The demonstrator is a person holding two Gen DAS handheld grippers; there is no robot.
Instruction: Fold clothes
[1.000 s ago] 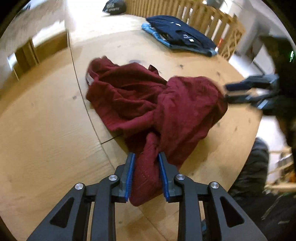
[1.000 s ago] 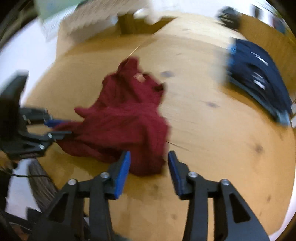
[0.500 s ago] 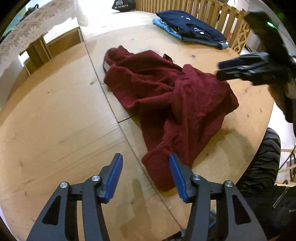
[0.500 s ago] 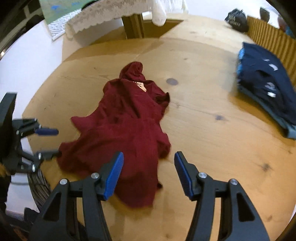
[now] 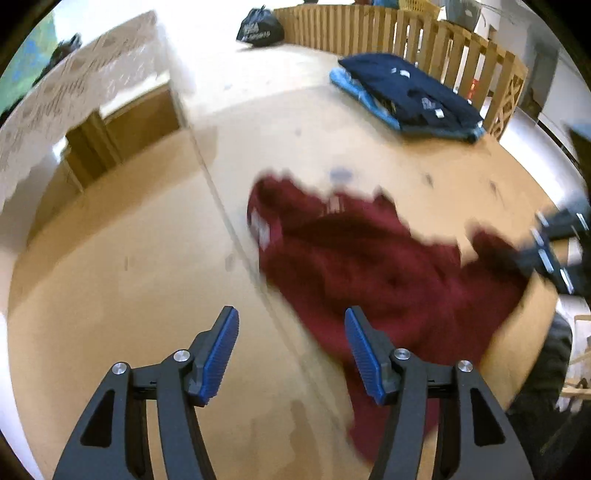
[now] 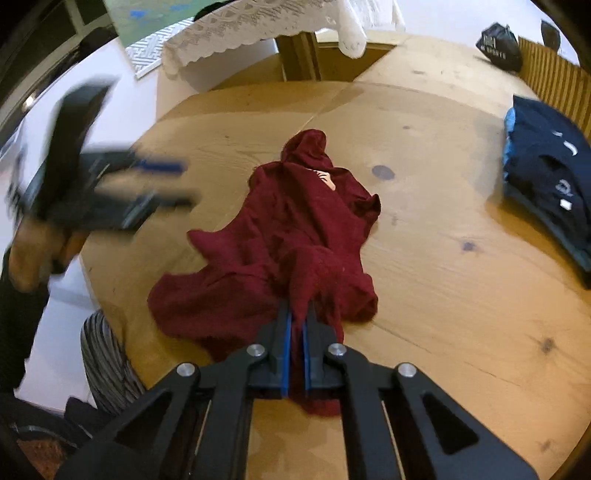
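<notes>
A crumpled dark red garment (image 6: 291, 236) lies on the round wooden table (image 6: 443, 258); it also shows, blurred, in the left wrist view (image 5: 388, 273). My right gripper (image 6: 297, 325) is shut on a fold of the garment at its near edge. My left gripper (image 5: 291, 350) is open and empty above the table, just left of the garment's near end. In the right wrist view the left gripper (image 6: 162, 184) shows blurred at the left, above the table edge. In the left wrist view the right gripper (image 5: 554, 251) shows blurred at the right edge.
A stack of folded navy and blue clothes (image 5: 410, 96) lies at the table's far side, also in the right wrist view (image 6: 546, 177). A wooden slat fence (image 5: 406, 33) and a black bag (image 5: 260, 27) stand behind. A lace-covered table (image 6: 258, 22) stands beyond.
My left gripper let go of the garment, opened and pulled back to the left. My right gripper moved onto the garment's edge and shut on it.
</notes>
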